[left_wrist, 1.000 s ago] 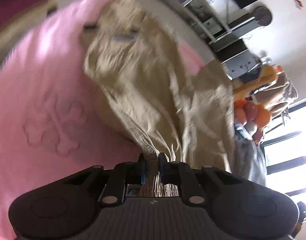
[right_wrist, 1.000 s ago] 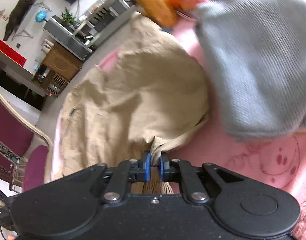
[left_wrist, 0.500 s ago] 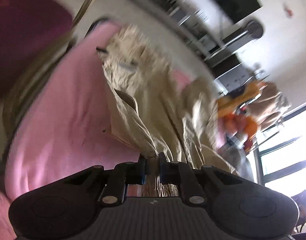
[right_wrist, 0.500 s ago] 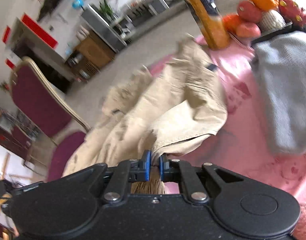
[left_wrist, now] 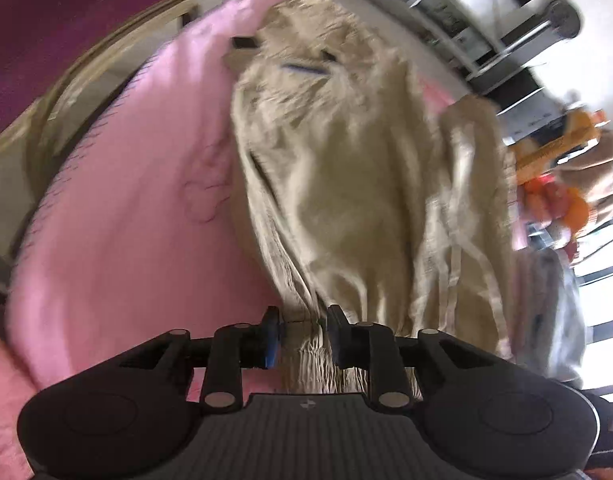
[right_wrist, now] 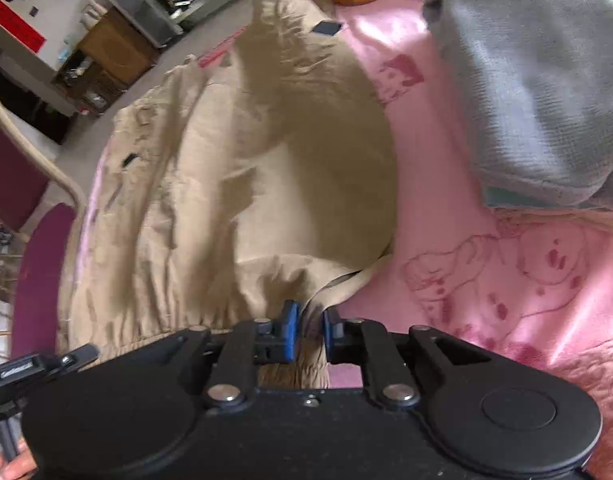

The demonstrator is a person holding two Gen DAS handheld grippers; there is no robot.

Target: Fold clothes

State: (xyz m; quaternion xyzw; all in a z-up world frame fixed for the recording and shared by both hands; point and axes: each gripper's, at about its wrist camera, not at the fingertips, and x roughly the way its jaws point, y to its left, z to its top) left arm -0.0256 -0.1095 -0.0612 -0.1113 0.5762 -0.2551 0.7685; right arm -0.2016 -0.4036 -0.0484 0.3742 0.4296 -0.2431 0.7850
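Left wrist view: left gripper (left_wrist: 302,322) clenched on the gathered hem of the tan garment (left_wrist: 346,168). The cloth runs from bottom centre up to upper centre of frame, long axis straight away from the claw, lying on the pink blanket (left_wrist: 118,240).

Right wrist view: right gripper (right_wrist: 308,328) pinched on another bit of the same edge (right_wrist: 246,160); the cloth spreads up and left. Grey garment (right_wrist: 538,80) lies apart, upper right. Judgement: both grips are on 1 near edge, so a fold would carry away from the claws.
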